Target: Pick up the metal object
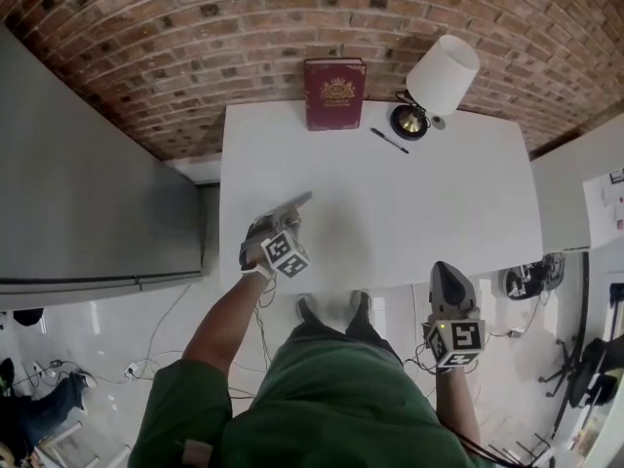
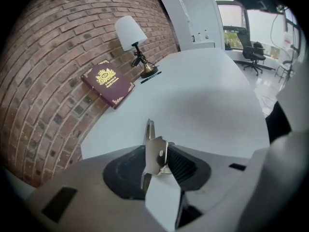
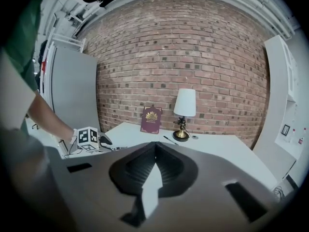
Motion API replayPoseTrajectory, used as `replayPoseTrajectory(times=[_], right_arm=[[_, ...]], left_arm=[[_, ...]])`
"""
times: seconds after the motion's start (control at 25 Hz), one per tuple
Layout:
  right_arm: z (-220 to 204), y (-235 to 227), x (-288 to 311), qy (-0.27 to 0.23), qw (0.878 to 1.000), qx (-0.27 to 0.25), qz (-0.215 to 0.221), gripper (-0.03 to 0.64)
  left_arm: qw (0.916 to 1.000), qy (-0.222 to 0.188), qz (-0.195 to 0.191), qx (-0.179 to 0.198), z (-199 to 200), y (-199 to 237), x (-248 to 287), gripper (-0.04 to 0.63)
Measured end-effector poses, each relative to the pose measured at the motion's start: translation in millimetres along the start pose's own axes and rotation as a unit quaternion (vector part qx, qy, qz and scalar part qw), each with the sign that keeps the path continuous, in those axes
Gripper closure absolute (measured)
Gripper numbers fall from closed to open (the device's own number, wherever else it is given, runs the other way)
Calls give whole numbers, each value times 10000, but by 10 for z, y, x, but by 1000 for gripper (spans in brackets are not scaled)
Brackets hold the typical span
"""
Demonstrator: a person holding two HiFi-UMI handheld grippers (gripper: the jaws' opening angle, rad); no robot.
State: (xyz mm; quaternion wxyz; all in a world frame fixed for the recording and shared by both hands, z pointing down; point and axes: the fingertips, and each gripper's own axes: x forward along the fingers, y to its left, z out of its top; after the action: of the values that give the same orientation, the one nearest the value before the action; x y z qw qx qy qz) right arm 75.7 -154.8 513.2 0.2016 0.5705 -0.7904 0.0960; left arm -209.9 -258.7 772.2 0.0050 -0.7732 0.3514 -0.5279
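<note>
Shiny metal obj [image 2: 156,153], matt table [image 2: 207,105].

Bare table [image 1: 439,203] before book [image 1: 334,93], lamp [image 1: 441,76], pen [image 1: 389,140]

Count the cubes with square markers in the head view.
2. One white marker cube rides the left claw over the white table's near left part; the other rides the right claw, beyond the table's near edge. None seems hidden.

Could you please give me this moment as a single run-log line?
left gripper: jaws on metal object, over white table | right gripper: shut, empty, near table's front edge | book, lamp, pen: at brick wall
</note>
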Motion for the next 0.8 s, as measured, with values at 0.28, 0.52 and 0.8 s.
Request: replayPoseTrajectory(times=[0.28, 0.52, 0.8], right_arm=[[-177, 151, -28, 113, 9991, 397, -52, 614], [-108, 313, 74, 57, 9991, 333, 241, 615], [-61, 309, 114, 46, 9980, 236, 585, 614]], left_arm=[[9990, 43, -123, 432, 59, -27, -3, 525], [9992, 64, 15, 391, 20, 53, -85, 554], [9992, 196, 220, 277, 3, 211, -232, 582]])
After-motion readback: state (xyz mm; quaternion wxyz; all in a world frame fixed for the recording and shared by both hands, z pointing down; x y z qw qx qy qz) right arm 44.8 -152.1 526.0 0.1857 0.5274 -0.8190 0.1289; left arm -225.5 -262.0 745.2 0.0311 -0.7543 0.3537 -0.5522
